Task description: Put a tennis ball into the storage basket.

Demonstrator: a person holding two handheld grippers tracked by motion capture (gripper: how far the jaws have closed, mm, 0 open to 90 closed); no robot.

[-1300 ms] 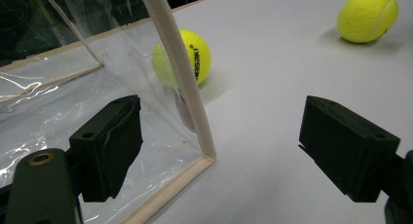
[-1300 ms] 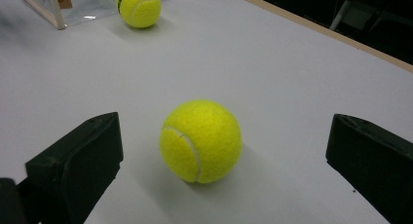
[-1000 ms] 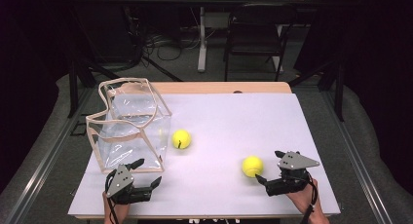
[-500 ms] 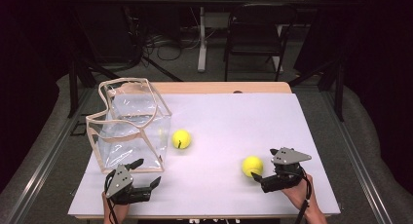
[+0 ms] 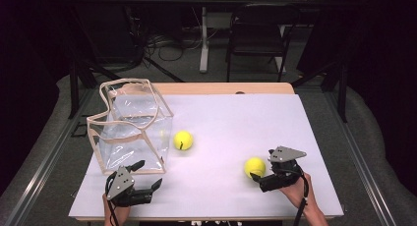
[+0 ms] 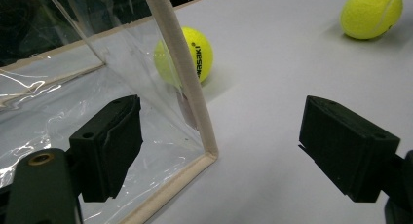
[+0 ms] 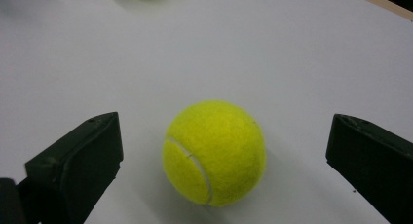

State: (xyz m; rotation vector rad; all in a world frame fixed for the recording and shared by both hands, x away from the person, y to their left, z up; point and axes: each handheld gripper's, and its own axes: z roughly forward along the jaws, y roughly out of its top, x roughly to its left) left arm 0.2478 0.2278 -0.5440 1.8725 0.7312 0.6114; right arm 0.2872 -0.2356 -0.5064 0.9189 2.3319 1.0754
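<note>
Tennis ball (image 7: 214, 153) — unmarked, between wide-open right claw (image 7: 224, 160) | far ball (image 6: 184, 56) reads "…ASAKI"

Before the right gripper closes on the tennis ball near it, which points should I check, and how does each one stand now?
1. Right gripper open: ok.
2. Near tennis ball lies between its jaws: ok.
3. Jaws clear of the ball on both sides: ok.
4. Ball rests on the table: ok.
5. Left gripper open, at the corner of the clear bag: ok.
6. Second ball beside the bag, away from the grasp: ok.
</note>
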